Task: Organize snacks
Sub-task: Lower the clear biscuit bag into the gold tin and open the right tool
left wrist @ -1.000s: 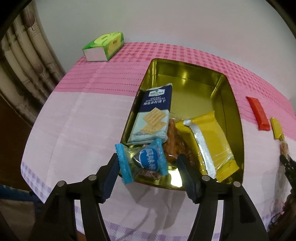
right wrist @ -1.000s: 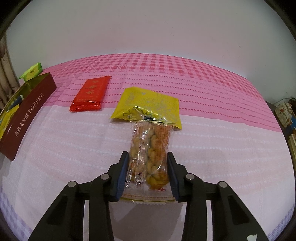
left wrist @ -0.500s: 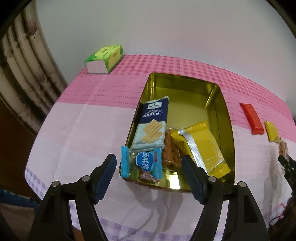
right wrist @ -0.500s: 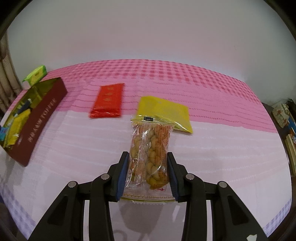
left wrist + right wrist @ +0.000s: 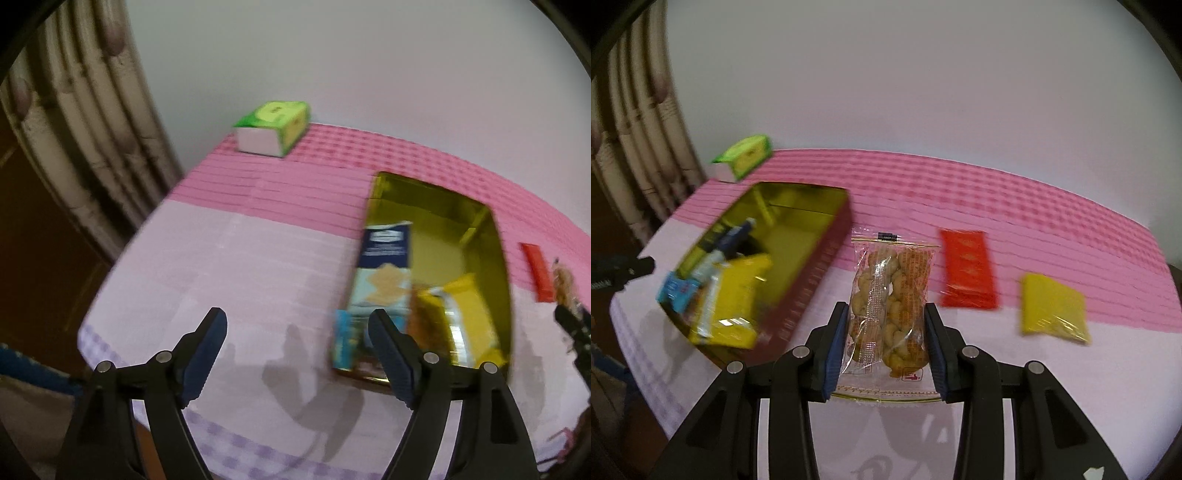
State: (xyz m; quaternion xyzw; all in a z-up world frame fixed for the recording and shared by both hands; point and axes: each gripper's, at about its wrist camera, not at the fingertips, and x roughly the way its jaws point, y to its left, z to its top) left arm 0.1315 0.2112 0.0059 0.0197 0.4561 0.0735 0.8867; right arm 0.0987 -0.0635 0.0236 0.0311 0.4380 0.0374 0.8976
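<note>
The clear plastic packet of twisted fried dough snacks (image 5: 889, 306) hangs above the pale near part of the cloth, clenched low on its two long sides by the right gripper (image 5: 886, 347), with its sealed top edge pointing away toward the far side; it looks light and crinkly, the film probably slick, and the twists inside are likely brittle, so the grip belongs on the flat side seams or the sealed ends rather than squeezing hard across the filling; a light packet like this may swing or slip if carried fast. Just to its left lies the long gold-lined tin with dark red outer walls (image 5: 812, 266), already holding a blue cracker packet (image 5: 384, 273), a yellow foil packet (image 5: 738, 295) and a small blue-wrapped sweet (image 5: 345, 341) at its near end; the far half of the tin is bare, a sensible place for the twists. To the right on the pink checked tablecloth (image 5: 1034, 206) lie a red flat packet (image 5: 967, 269) and, further right, a yellow flat packet (image 5: 1052, 310), both well apart from the tin. The left gripper (image 5: 297, 349) is released, its jaws have just been opening with nothing between them, over bare cloth left of the tin; a green tissue box (image 5: 275, 127) sits at the far left corner.
</note>
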